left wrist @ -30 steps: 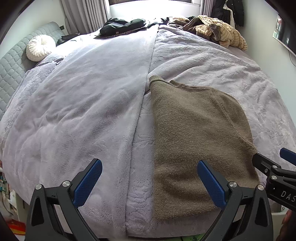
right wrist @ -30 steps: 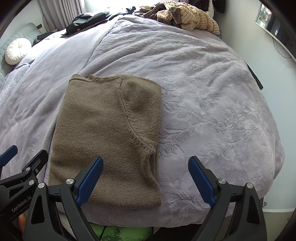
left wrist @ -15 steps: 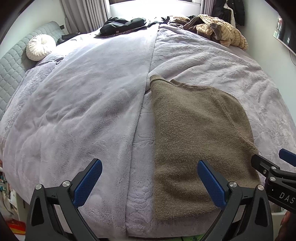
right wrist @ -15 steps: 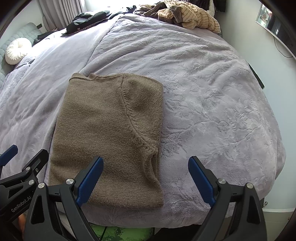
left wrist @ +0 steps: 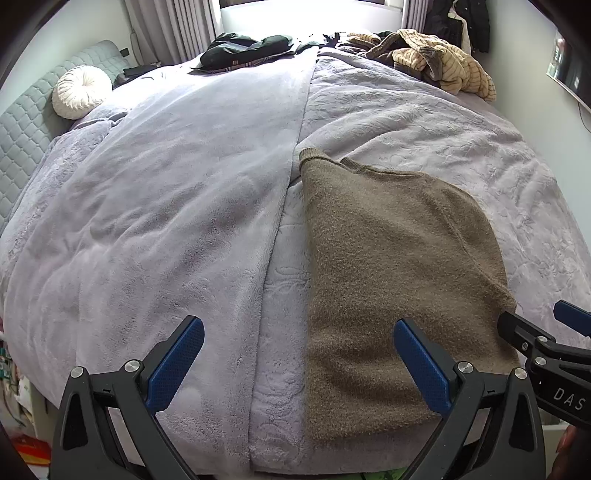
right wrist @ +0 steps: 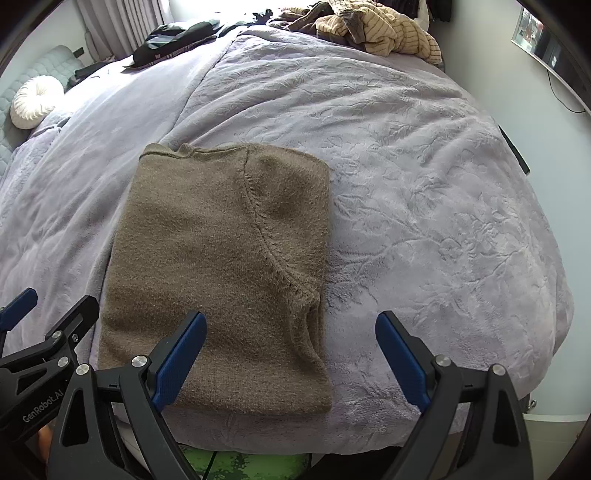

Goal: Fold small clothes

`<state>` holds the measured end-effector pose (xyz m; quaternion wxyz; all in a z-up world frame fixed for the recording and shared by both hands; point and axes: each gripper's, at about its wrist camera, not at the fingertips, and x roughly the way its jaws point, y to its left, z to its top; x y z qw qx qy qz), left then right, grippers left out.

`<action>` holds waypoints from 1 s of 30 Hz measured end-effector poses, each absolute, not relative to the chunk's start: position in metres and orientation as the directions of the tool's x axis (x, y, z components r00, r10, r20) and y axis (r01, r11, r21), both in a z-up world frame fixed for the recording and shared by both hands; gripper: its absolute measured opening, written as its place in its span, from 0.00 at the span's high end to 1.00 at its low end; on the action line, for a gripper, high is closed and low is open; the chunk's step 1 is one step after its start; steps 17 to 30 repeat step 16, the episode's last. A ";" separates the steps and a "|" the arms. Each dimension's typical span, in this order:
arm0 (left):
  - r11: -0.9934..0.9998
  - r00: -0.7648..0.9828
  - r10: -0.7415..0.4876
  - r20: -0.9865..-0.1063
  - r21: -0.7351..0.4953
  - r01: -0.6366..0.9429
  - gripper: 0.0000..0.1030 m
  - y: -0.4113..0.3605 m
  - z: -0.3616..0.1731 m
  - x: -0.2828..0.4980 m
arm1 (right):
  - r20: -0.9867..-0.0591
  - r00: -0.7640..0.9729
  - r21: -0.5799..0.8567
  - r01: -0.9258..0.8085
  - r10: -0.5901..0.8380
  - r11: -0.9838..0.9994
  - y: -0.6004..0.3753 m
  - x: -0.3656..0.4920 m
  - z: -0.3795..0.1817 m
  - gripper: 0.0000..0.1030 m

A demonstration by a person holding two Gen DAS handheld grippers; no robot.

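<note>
Here, olive-brown sweater [right wrist: 218, 266] folded flat, fuzzy knit, both grippers [left wrist: 299, 365] [right wrist: 291, 354] spread apart

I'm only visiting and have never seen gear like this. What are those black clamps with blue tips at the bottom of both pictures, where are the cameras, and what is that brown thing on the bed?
No robot here: a person holds a two-finger gripper in each hand, and each gripper carries a wide-angle camera that looks along its fingers. One picture comes from the left gripper, the other from the right gripper. Both are open and hold nothing. On the bed, covered in lilac blankets, lies a brown sweater, folded into a neat rectangle. At the far end sit a heap of striped clothes, dark clothes and a round white cushion.
</note>
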<state>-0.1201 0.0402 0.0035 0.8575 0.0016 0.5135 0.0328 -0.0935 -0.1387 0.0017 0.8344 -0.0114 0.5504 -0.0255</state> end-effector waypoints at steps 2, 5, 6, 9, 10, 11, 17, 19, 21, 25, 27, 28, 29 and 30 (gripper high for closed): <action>0.998 0.470 0.050 -0.881 0.028 -0.056 0.00 0.040 0.003 -0.120 | -0.919 0.391 -0.048 0.030 -0.056 0.998 -0.139 -0.093 0.001 0.08; 0.998 0.469 0.044 -0.882 0.023 -0.051 0.00 0.039 0.001 -0.121 | -0.920 0.388 -0.048 0.030 -0.056 0.998 -0.141 -0.093 0.000 0.08; 0.999 0.469 0.041 -0.882 0.021 -0.049 0.00 0.038 0.001 -0.121 | -0.920 0.387 -0.049 0.030 -0.057 0.998 -0.140 -0.093 -0.001 0.08; 0.999 0.472 0.032 -0.881 0.013 -0.043 0.00 0.037 0.001 -0.121 | -0.921 0.385 -0.047 0.031 -0.056 0.998 -0.141 -0.092 -0.001 0.08; 0.999 0.475 0.033 -0.880 0.015 -0.041 0.00 0.036 0.002 -0.121 | -0.921 0.385 -0.047 0.032 -0.055 0.998 -0.142 -0.092 -0.001 0.08; 0.999 0.478 0.033 -0.878 0.018 -0.036 0.00 0.035 0.002 -0.122 | -0.922 0.384 -0.047 0.032 -0.055 0.998 -0.142 -0.092 -0.002 0.08; 0.999 0.475 0.037 -0.879 0.022 -0.036 0.00 0.035 0.003 -0.121 | -0.922 0.384 -0.046 0.033 -0.055 0.998 -0.143 -0.091 -0.002 0.08; 0.999 0.475 0.037 -0.879 0.022 -0.036 0.00 0.035 0.003 -0.121 | -0.922 0.384 -0.046 0.033 -0.055 0.998 -0.143 -0.091 -0.002 0.08; 0.999 0.475 0.037 -0.879 0.022 -0.036 0.00 0.035 0.003 -0.121 | -0.922 0.384 -0.046 0.033 -0.055 0.998 -0.143 -0.091 -0.002 0.08; 0.999 0.475 0.037 -0.879 0.022 -0.036 0.00 0.035 0.003 -0.121 | -0.922 0.384 -0.046 0.033 -0.055 0.998 -0.143 -0.091 -0.002 0.08; 0.999 0.475 0.037 -0.879 0.022 -0.036 0.00 0.035 0.003 -0.121 | -0.922 0.384 -0.046 0.033 -0.055 0.998 -0.143 -0.091 -0.002 0.08; 0.999 0.475 0.037 -0.879 0.022 -0.036 0.00 0.035 0.003 -0.121 | -0.922 0.384 -0.046 0.033 -0.055 0.998 -0.143 -0.091 -0.002 0.08; 0.999 0.475 0.037 -0.879 0.022 -0.036 0.00 0.035 0.003 -0.121 | -0.922 0.384 -0.046 0.033 -0.055 0.998 -0.143 -0.091 -0.002 0.08; 0.999 0.475 0.037 -0.879 0.022 -0.036 0.00 0.035 0.003 -0.121 | -0.922 0.384 -0.046 0.033 -0.055 0.998 -0.143 -0.091 -0.002 0.08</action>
